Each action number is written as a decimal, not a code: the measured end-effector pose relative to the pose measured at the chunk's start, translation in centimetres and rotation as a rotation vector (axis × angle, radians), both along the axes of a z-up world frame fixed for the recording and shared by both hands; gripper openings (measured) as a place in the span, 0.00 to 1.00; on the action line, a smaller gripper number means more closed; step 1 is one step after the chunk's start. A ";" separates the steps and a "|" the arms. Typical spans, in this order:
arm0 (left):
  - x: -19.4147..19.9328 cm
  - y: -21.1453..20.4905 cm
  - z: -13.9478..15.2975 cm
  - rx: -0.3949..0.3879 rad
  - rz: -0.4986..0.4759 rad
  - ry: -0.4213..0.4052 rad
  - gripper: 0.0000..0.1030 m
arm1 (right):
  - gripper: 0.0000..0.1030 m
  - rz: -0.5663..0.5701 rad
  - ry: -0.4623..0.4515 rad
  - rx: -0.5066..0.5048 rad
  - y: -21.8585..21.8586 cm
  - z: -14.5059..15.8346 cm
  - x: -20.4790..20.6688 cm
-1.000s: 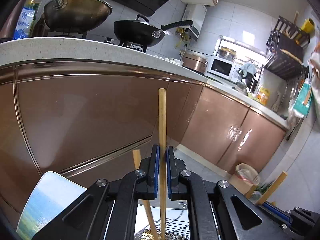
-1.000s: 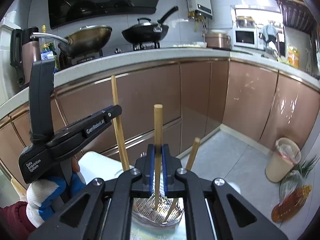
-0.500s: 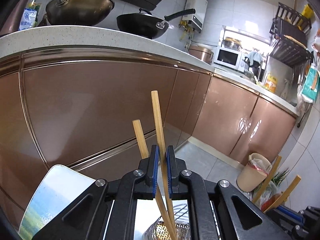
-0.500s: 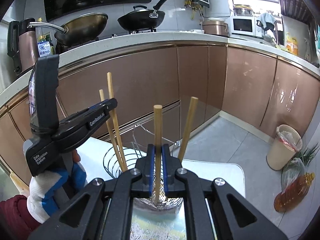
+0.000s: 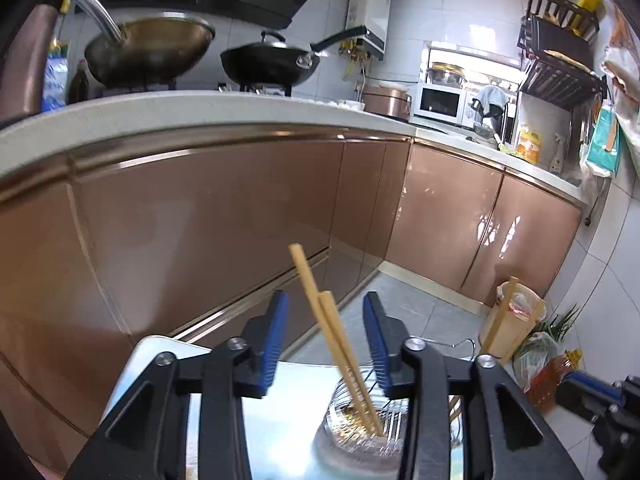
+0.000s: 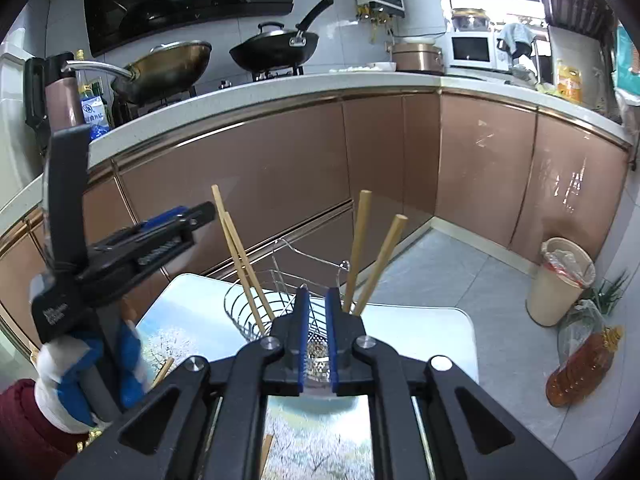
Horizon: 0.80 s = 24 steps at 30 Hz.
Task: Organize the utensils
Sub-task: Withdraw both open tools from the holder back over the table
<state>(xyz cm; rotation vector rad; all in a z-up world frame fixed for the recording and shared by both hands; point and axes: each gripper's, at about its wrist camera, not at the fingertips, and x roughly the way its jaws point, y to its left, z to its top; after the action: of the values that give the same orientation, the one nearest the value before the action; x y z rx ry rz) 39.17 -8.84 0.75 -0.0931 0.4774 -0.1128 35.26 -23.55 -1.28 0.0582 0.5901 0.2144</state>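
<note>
A wire utensil holder with a perforated metal cup stands on the small picture-printed table. My left gripper has its jaws opening. Two wooden chopsticks lean in the holder between its blue pads, and neither pad touches them. From the right wrist view the left gripper sits left of that pair, held by a gloved hand. My right gripper is shut to a slim gap with nothing in it. Two more chopsticks stand in the holder just right of it.
A loose chopstick lies on the table by the glove. Brown cabinet fronts run close behind the table, under a counter with two woks. On the grey floor to the right stand a bin and an oil bottle.
The left jaws opened off their chopstick, which now stands in the holder beside another. The right gripper's chopstick slipped out of its jaws and stays in the holder. Both grippers drew back.
</note>
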 end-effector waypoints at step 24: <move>-17.7 14.0 5.7 0.061 0.075 0.123 0.51 | 0.18 -0.059 -0.001 -0.040 1.2 2.9 -16.7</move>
<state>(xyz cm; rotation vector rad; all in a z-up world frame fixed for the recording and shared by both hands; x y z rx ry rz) 21.49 5.14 6.49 -0.0580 0.5985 -0.0187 18.52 -22.35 1.63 0.0366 0.5909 0.1454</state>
